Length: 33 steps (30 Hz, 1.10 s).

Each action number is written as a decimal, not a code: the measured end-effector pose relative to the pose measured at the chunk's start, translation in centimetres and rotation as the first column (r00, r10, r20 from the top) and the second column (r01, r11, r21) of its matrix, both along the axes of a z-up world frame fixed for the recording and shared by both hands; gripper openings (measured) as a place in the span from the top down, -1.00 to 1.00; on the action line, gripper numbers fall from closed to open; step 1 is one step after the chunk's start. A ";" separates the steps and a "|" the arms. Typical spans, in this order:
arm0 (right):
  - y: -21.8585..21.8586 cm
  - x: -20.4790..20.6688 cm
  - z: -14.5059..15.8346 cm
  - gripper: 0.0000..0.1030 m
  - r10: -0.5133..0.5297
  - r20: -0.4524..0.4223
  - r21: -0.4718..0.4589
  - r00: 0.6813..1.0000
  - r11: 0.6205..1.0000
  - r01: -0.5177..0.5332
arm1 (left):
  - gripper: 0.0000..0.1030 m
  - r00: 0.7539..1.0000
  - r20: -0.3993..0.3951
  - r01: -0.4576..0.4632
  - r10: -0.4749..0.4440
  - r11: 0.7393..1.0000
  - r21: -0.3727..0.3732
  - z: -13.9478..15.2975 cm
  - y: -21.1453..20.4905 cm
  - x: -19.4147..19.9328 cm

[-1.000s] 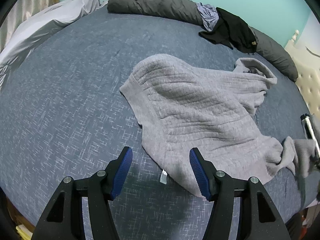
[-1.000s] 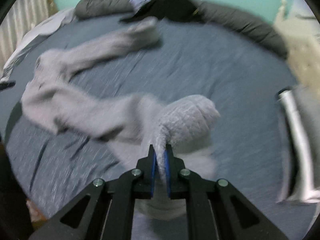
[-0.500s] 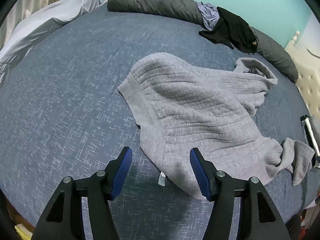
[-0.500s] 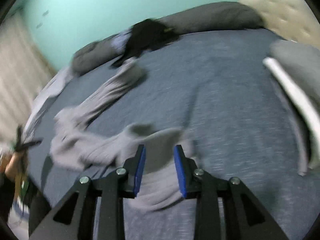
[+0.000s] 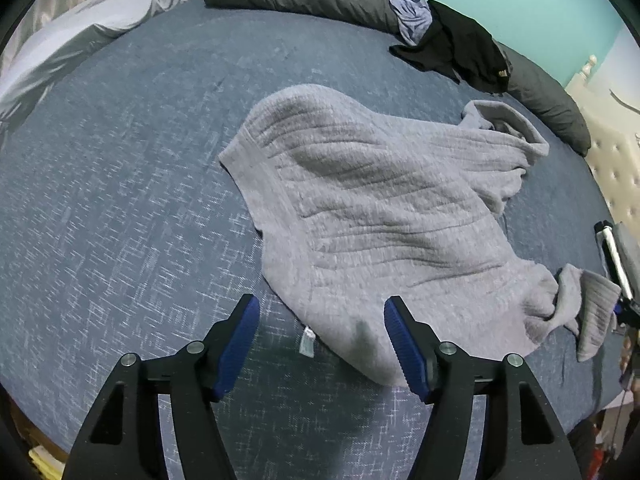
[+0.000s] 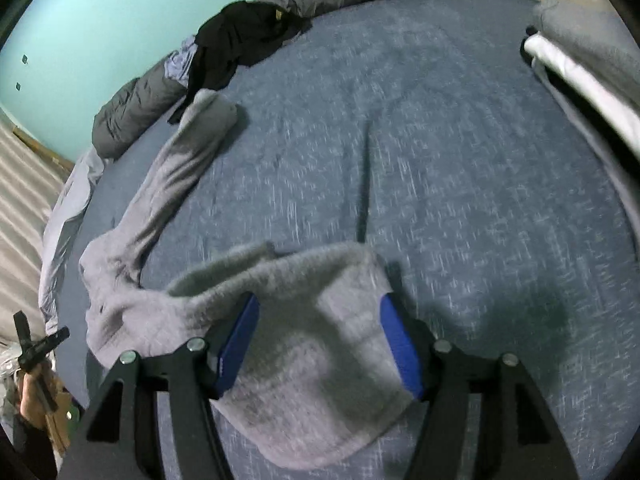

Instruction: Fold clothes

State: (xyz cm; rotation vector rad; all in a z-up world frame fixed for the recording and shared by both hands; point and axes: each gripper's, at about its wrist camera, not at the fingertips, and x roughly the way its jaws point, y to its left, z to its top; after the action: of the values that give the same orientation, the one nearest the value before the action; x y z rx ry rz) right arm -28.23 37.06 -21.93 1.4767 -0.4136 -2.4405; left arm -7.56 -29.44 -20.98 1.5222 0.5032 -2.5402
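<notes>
Left wrist view shows the whole grey sweater (image 5: 372, 208) spread on the bed (image 5: 120, 200), left tongs (image 5: 322, 344) apart; right wrist view shows only its sleeve (image 6: 316, 320) between gaping right tongs (image 6: 318, 340).

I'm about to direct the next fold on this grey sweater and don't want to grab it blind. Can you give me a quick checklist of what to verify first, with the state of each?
1. Left gripper open and empty: ok, jaws wide apart, nothing between them.
2. Right gripper free of cloth: ok, jaws open, the sleeve cuff lies loose under them.
3. Grey sweater lying flat: not ok, the body is wrinkled and the near sleeve is bunched.
4. Far sleeve laid out: ok, stretched out towards the black garment.
5. Hem within the left gripper's reach: ok, the edge lies right before the jaws.
6. Sweater's far side tidy: cannot tell.
</notes>
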 end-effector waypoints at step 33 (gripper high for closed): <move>-6.6 3.7 1.8 0.81 0.364 -0.053 0.301 0.930 0.894 -0.333 | 0.92 0.998 0.033 0.040 -0.048 0.978 0.204 -5.3 4.5 0.9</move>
State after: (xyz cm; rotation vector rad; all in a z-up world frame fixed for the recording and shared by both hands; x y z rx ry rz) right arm -24.49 30.44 -20.13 1.3684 0.2265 -2.3370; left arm -6.69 -24.92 -26.26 1.6621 0.7526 -2.5545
